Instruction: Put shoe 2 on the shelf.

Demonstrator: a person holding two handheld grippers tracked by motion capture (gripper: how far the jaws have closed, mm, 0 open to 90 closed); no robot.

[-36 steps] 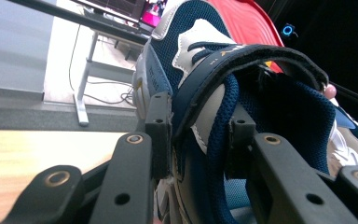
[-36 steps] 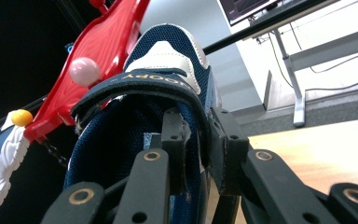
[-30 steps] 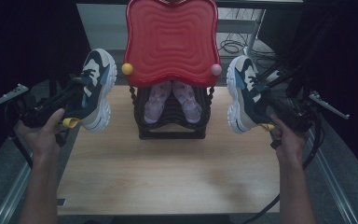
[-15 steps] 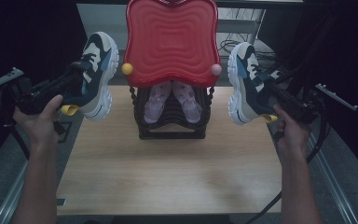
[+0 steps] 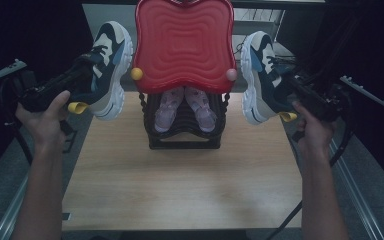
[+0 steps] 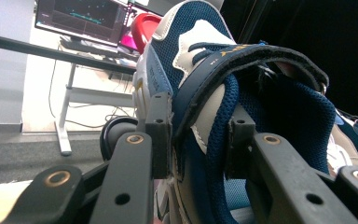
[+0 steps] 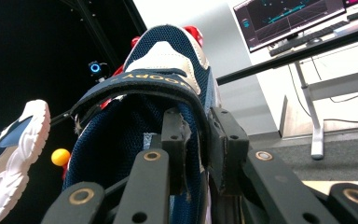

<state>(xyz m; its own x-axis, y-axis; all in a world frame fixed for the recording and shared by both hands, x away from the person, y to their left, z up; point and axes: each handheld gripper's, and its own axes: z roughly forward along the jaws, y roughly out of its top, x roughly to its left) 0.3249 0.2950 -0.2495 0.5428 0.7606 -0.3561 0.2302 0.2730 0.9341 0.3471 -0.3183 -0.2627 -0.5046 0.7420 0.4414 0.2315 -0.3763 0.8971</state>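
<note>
I hold a pair of navy, white and beige sneakers in the air, one on each side of a red-topped shoe rack (image 5: 184,42). My left gripper (image 5: 89,74) is shut on the left sneaker (image 5: 109,65). In the left gripper view the jaws (image 6: 198,140) pinch the side wall of this sneaker (image 6: 191,51) by its strap. My right gripper (image 5: 281,81) is shut on the right sneaker (image 5: 261,75), sole turned toward the rack. In the right gripper view the pads (image 7: 200,135) clamp the collar of that sneaker (image 7: 165,56).
The black rack (image 5: 185,137) stands at the back middle of the wooden table (image 5: 180,185) and holds a pair of pink shoes (image 5: 185,107) under the red top. A yellow knob (image 5: 136,73) and a pink knob (image 5: 231,74) stick out at its corners. Monitors and a desk stand behind.
Both hands have risen with their sneakers, from beside the rack's lower shelf to the level of the red top. Both grips look unchanged.
</note>
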